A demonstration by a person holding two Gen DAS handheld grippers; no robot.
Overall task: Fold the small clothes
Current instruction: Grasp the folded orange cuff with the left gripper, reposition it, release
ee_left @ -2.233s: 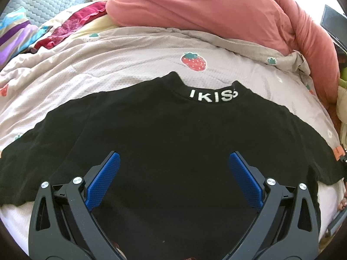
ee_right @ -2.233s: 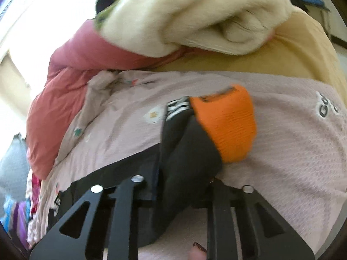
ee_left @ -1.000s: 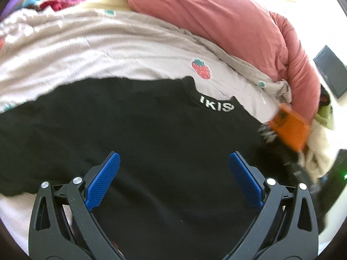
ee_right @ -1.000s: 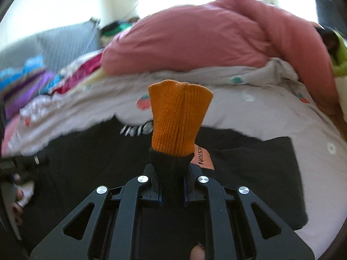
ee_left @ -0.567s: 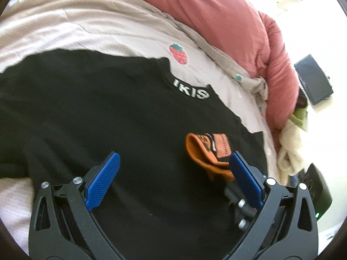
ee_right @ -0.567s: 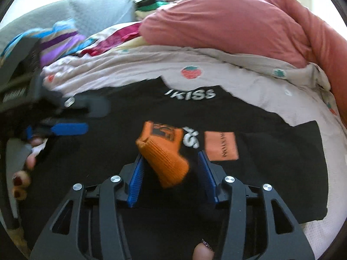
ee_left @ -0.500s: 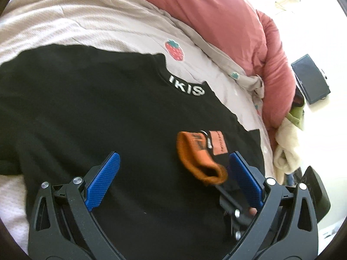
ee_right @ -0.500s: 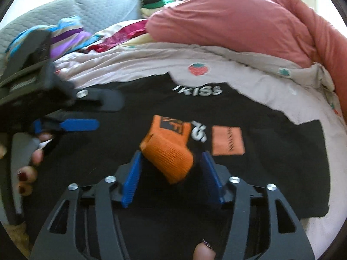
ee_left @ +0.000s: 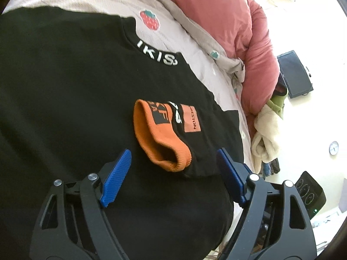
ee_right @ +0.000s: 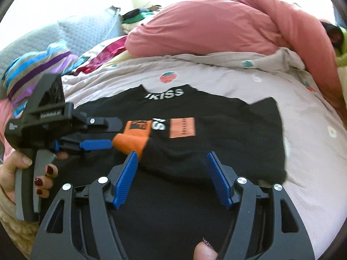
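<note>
Black knit, soft and limp: the top (ee_left: 82,99) lies flat on the bed (ee_left: 195,41), right sleeve folded in across the chest, its orange cuff (ee_left: 160,138) resting on the body.

Left wrist view: my left gripper (ee_left: 173,173) stands wide but its jaws have just been closing in; nothing is pinched. The cuff sits just ahead of the pads, between their lines, not touching either. Ribbed cuff looks thicker and springier than the body fabric, and stands open like a tube, so I expect it to hold a pinch better than the thin jersey.

Right wrist view: my right gripper (ee_right: 172,177) has just been opening and is apart from the sleeve (ee_right: 180,158), which lies between the pads, free. The left gripper (ee_right: 97,134) comes in from the left, pad tip at the cuff edge; contact I cannot confirm. My hand (ee_right: 15,173) is on its handle.

Judgement: light, non-slippery, will sag and drag. Take doubled edges: hem, or shoulder seam, not a single layer.
</note>
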